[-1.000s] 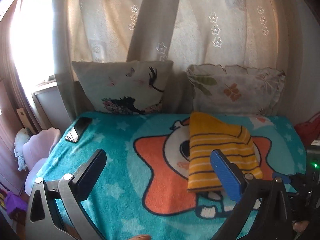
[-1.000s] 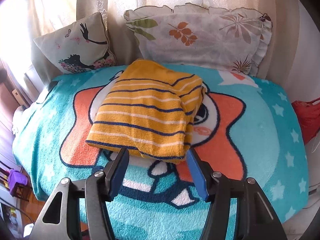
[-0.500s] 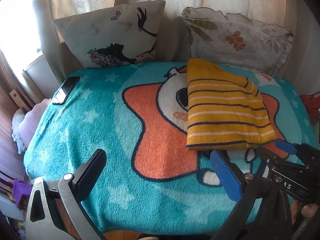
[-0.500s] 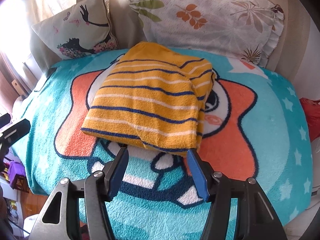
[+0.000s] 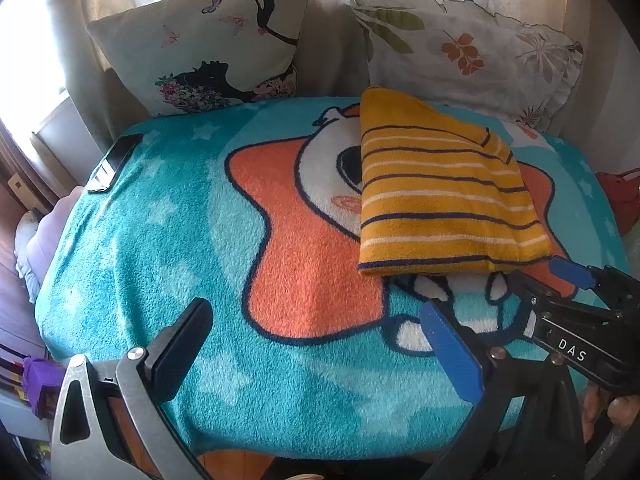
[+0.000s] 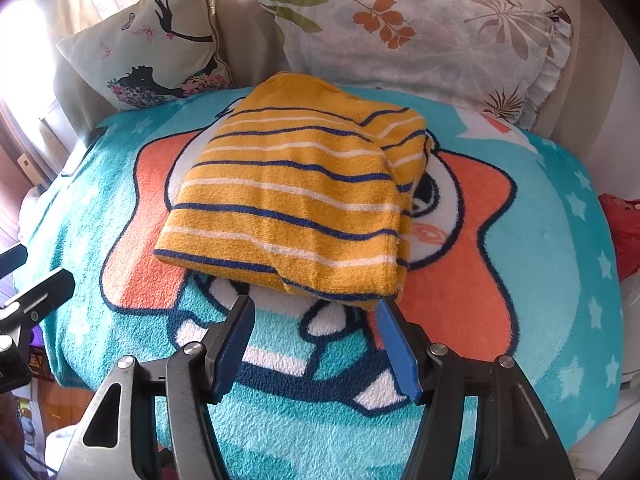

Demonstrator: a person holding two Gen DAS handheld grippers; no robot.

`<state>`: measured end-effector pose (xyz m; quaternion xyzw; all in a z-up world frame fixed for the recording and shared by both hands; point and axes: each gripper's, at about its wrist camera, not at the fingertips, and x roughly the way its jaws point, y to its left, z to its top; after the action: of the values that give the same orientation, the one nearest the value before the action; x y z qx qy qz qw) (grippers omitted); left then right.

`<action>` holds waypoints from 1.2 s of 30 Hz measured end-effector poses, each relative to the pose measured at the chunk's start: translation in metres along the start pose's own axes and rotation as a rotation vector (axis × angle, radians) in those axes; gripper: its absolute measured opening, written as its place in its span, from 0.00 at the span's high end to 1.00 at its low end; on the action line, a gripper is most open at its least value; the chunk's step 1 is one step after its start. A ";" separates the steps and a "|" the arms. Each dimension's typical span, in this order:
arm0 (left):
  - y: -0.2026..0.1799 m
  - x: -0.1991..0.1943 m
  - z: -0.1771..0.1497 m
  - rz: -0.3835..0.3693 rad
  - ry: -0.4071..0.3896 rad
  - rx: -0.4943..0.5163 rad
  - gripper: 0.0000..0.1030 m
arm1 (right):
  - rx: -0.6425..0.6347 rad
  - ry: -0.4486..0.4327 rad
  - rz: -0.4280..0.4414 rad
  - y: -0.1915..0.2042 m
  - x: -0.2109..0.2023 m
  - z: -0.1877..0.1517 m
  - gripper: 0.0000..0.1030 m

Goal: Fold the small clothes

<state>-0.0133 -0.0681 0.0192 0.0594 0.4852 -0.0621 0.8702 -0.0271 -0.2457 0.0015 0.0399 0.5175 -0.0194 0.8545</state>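
Note:
A folded yellow garment with navy and white stripes (image 6: pixel 296 204) lies on a teal blanket with an orange star (image 6: pixel 520 264); it also shows in the left wrist view (image 5: pixel 440 196) at right. My right gripper (image 6: pixel 314 312) is open and empty, its fingertips just in front of the garment's near edge. My left gripper (image 5: pixel 316 320) is open wide and empty, above the blanket (image 5: pixel 160 248) to the left of the garment. The right gripper's blue finger (image 5: pixel 570 274) shows at the garment's near right corner in the left wrist view.
Two cushions (image 5: pixel 208 48) (image 5: pixel 472 48) lean against the curtain at the back. A black phone (image 5: pixel 114 162) lies at the blanket's far left edge. A red object (image 6: pixel 624 232) sits off the right side. The blanket's front edge drops off near both grippers.
Both grippers have tilted down and moved closer to the blanket. The right gripper has neared the garment's front edge. The garment has not moved.

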 end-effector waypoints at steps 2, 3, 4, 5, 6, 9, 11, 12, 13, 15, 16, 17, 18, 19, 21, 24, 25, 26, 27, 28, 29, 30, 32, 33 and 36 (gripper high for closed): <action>-0.002 0.003 -0.002 -0.010 0.013 0.001 0.00 | 0.003 0.002 -0.005 -0.001 0.000 0.000 0.35; -0.003 0.004 -0.003 -0.013 0.017 0.002 0.00 | 0.004 0.004 -0.007 -0.002 0.000 0.000 0.35; -0.005 0.005 -0.003 -0.014 0.020 0.004 0.00 | 0.004 0.006 -0.009 -0.003 0.001 0.000 0.35; -0.005 0.006 -0.004 -0.014 0.024 0.006 0.00 | 0.003 0.008 -0.011 -0.002 0.001 0.000 0.35; -0.006 0.007 -0.005 -0.015 0.028 0.007 0.00 | 0.001 0.008 -0.013 -0.002 0.001 0.001 0.35; -0.007 0.009 -0.006 -0.018 0.039 0.006 0.00 | -0.007 0.010 -0.023 -0.001 0.002 0.001 0.35; -0.008 0.010 -0.006 -0.019 0.047 0.002 0.00 | -0.007 -0.003 -0.026 -0.002 0.000 0.002 0.35; -0.008 0.011 -0.007 -0.017 0.050 0.001 0.00 | -0.002 -0.018 -0.030 -0.003 -0.002 0.005 0.35; -0.008 0.012 -0.007 -0.016 0.053 -0.001 0.00 | 0.007 -0.037 -0.034 -0.005 -0.004 0.008 0.35; -0.008 0.012 -0.008 -0.013 0.057 0.000 0.00 | 0.027 -0.086 -0.034 -0.012 -0.008 0.019 0.35; -0.008 0.012 -0.008 -0.012 0.057 0.003 0.00 | 0.043 -0.111 -0.023 -0.018 -0.007 0.027 0.35; -0.009 0.011 -0.009 -0.009 0.057 0.005 0.00 | 0.059 -0.118 -0.012 -0.024 -0.003 0.033 0.35; -0.009 0.010 -0.009 -0.008 0.056 0.008 0.00 | 0.082 -0.116 0.008 -0.031 0.003 0.040 0.35; -0.010 0.010 -0.010 -0.006 0.055 0.010 0.00 | 0.114 -0.112 0.044 -0.040 0.011 0.047 0.37; -0.010 0.009 -0.011 0.004 0.055 0.015 0.00 | 0.168 -0.092 0.108 -0.056 0.029 0.061 0.61; -0.007 0.007 -0.014 0.020 0.055 0.018 0.00 | 0.236 -0.025 0.094 -0.079 0.064 0.073 0.63; -0.005 0.005 -0.015 0.028 0.053 0.017 0.00 | 0.265 0.012 0.111 -0.086 0.075 0.075 0.63; -0.002 0.004 -0.015 0.037 0.049 0.016 0.00 | 0.281 0.020 0.120 -0.090 0.077 0.075 0.60; 0.000 0.002 -0.016 0.048 0.043 0.014 0.00 | 0.290 0.011 0.124 -0.091 0.073 0.078 0.60; 0.002 0.001 -0.016 0.058 0.038 0.012 0.00 | 0.285 -0.010 0.116 -0.090 0.066 0.081 0.60; 0.004 0.000 -0.017 0.066 0.035 0.008 0.00 | 0.272 -0.043 0.102 -0.086 0.057 0.085 0.60; 0.006 -0.001 -0.017 0.069 0.032 0.004 0.00 | 0.263 -0.070 0.092 -0.083 0.051 0.089 0.60; 0.009 -0.003 -0.017 0.075 0.022 -0.006 0.00 | 0.252 -0.098 0.086 -0.078 0.047 0.098 0.59; 0.010 -0.005 -0.016 0.078 0.017 -0.010 0.00 | 0.251 -0.097 0.090 -0.075 0.049 0.103 0.59; 0.015 -0.011 -0.014 0.084 -0.004 -0.018 0.00 | 0.247 -0.044 0.086 -0.075 0.075 0.115 0.58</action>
<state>-0.0283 -0.0510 0.0219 0.0717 0.4811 -0.0214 0.8735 0.1041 -0.3301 -0.0157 0.1666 0.4901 -0.0472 0.8543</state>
